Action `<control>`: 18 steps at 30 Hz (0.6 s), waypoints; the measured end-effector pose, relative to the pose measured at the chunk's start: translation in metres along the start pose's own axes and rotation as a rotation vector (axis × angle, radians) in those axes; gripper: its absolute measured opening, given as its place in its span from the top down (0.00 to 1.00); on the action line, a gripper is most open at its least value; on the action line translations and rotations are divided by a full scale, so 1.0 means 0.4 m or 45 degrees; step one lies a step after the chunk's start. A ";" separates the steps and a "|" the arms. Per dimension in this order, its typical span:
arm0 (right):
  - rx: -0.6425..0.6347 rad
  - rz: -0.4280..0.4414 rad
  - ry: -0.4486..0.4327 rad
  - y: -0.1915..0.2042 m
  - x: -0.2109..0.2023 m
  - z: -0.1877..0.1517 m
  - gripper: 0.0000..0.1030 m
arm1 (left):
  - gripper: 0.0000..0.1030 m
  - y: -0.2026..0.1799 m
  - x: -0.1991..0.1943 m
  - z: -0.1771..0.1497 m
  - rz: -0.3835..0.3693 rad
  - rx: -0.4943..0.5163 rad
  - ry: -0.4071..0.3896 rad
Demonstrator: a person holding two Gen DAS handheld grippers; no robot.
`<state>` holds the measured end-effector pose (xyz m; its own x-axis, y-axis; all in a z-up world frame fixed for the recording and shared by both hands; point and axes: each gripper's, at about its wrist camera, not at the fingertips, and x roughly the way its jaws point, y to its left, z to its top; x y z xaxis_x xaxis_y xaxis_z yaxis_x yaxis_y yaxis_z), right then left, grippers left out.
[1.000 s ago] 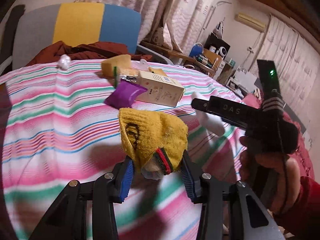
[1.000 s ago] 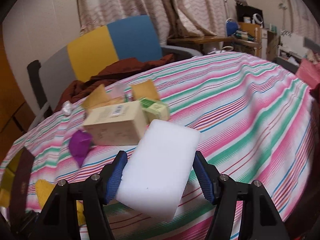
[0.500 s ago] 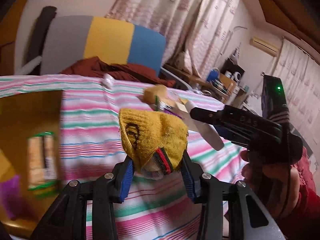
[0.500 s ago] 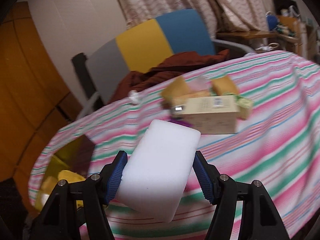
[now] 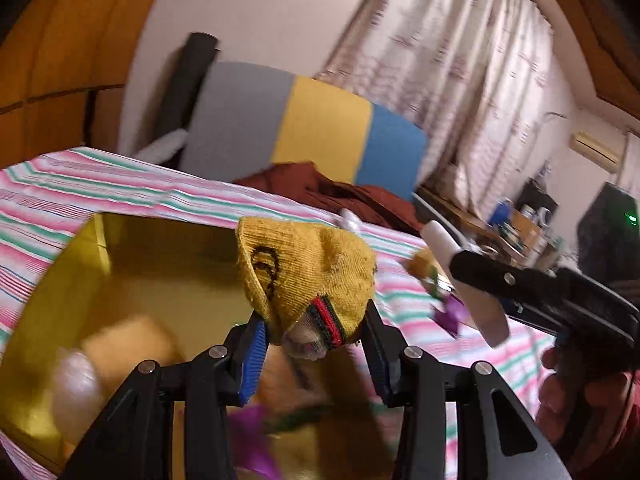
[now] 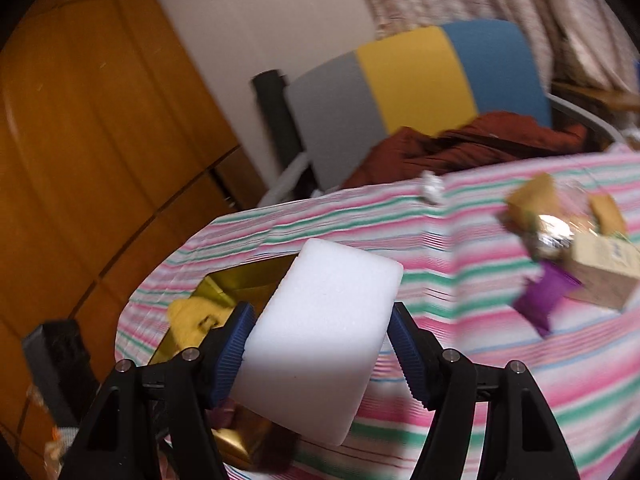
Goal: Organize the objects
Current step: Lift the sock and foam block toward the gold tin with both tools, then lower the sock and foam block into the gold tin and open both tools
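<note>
My left gripper is shut on a yellow sock with a red, green and black cuff, held above an open gold box that holds several blurred items. My right gripper is shut on a white sponge block, held over the table beside the gold box. The sock also shows in the right wrist view, at the box's left. The right gripper and the sponge show at the right of the left wrist view.
On the striped tablecloth lie a purple packet, a cream carton, tan sponges and a crumpled white ball. A grey, yellow and blue chair with brown cloth stands behind the table. A wooden cabinet is at left.
Both grippers have swung left with their loads. The gold box has come into view under the left gripper; the carton and purple packet have slid off to the right.
</note>
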<state>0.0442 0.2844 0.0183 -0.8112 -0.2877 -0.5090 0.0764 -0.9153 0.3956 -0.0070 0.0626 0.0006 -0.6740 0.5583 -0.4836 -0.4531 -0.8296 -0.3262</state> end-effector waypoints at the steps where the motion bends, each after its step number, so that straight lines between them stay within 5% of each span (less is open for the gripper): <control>1: -0.025 0.009 0.002 0.018 0.015 0.002 0.32 | 0.57 0.019 0.004 0.006 0.028 -0.007 -0.002; 12: -0.063 0.002 0.109 0.087 0.205 0.007 0.30 | 0.57 0.139 0.037 0.001 0.156 -0.116 0.054; 18: 0.001 0.002 0.135 0.066 0.244 0.023 0.10 | 0.48 0.157 0.054 -0.004 0.172 -0.156 0.095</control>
<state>-0.0382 0.2348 -0.0139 -0.7450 -0.3177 -0.5865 0.0774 -0.9145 0.3970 -0.0491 0.0228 -0.0316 -0.6769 0.4442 -0.5869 -0.2840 -0.8932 -0.3486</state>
